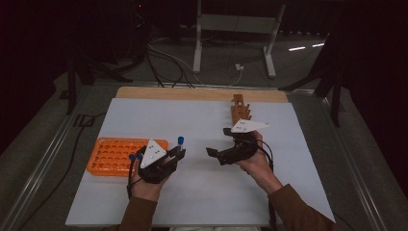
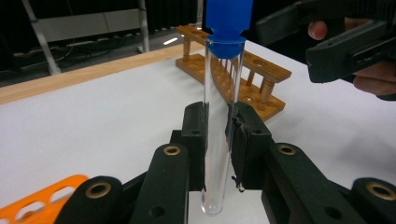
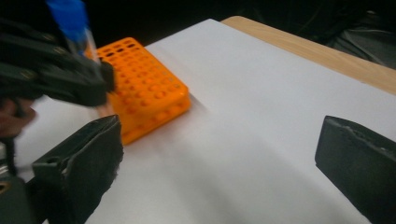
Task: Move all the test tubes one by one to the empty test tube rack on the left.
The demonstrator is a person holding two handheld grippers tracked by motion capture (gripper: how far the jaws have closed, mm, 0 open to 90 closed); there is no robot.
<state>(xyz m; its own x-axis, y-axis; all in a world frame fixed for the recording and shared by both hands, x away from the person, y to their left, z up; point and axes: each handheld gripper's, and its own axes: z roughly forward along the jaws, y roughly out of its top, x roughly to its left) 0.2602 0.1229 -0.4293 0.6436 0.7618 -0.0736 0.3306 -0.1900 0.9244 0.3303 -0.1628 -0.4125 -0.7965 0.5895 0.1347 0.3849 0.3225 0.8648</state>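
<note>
Holding the tube (image 2: 219, 135) upright in my left gripper (image 2: 218, 140), cap (image 2: 228, 21) clear above the desk (image 1: 207, 192) for racking; my right gripper (image 3: 219, 154) stands wide, empty, near the orange rack (image 1: 115, 156)

Brown sleeves; each black hand-held gripper (image 1: 179, 153) w/ brass rivets, white triangular plate.

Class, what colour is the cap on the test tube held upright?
Blue: the cap, clearest in the left gripper view.
</note>
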